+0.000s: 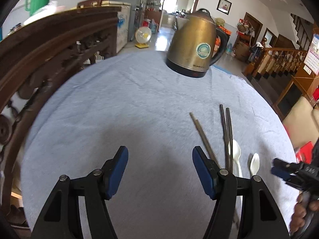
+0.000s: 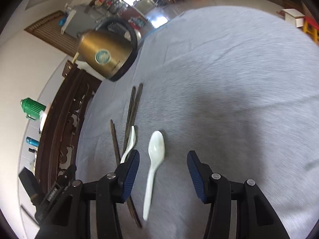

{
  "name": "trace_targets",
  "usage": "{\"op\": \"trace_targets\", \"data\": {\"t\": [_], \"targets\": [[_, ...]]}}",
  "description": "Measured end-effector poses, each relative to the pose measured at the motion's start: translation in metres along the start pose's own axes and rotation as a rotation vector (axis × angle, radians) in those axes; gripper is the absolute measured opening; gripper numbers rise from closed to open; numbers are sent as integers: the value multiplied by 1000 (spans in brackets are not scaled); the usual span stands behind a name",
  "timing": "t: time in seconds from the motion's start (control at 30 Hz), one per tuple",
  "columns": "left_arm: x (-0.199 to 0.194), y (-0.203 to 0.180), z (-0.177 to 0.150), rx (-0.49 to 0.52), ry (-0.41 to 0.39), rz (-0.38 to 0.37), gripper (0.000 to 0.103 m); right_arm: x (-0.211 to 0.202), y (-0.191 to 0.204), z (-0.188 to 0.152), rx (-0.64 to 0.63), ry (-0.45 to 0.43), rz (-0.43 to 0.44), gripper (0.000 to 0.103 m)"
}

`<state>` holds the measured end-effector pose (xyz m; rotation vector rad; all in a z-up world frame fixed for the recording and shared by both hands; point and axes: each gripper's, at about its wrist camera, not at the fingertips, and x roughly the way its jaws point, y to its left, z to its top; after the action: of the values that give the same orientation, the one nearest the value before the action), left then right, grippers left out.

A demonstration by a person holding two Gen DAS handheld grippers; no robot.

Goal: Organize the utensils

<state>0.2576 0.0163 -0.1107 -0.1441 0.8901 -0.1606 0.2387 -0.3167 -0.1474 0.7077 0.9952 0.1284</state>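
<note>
Spoons (image 2: 156, 149) and chopsticks (image 2: 132, 107) lie tangled, so both spread, empty tongs (image 2: 162, 176) (nothing pinched) might bump neighbours away.

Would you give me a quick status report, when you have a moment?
Both grippers open, empty. Two white spoons and chopsticks loose on cloth. Kettle far back, not obstructing.

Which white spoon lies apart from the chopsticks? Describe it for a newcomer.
Start at the brass kettle on the grey cloth; dark chopsticks run from it toward the camera. The spoon lies alone beyond them, bowl up, touching nothing; the other spoon overlaps the chopsticks.
</note>
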Motion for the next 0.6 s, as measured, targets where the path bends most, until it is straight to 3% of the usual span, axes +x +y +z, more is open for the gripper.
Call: {"op": "trace_targets", "data": {"t": [0.17, 0.2, 0.23, 0.3, 0.33, 0.43, 0.6], "targets": [[25, -12, 20, -34, 39, -41, 68, 37, 15, 10, -39, 40, -51, 53], [31, -16, 23, -42, 53, -52, 68, 41, 21, 10, -61, 42, -66, 44], [36, -20, 25, -46, 62, -62, 68, 44, 25, 9, -84, 45, -73, 25], [44, -30, 26, -41, 85, -95, 67, 53, 28, 6, -109, 81, -81, 8], [48, -37, 26, -28, 97, -111, 68, 55, 29, 4, -131, 70, -99, 5], [54, -61, 21, 45, 112, -152, 66, 52, 30, 0, -182, 37, -125, 3], [51, -96, -4, 170, 174, -209, 64, 33, 14, 0, -160, -29, -117, 3]]}}
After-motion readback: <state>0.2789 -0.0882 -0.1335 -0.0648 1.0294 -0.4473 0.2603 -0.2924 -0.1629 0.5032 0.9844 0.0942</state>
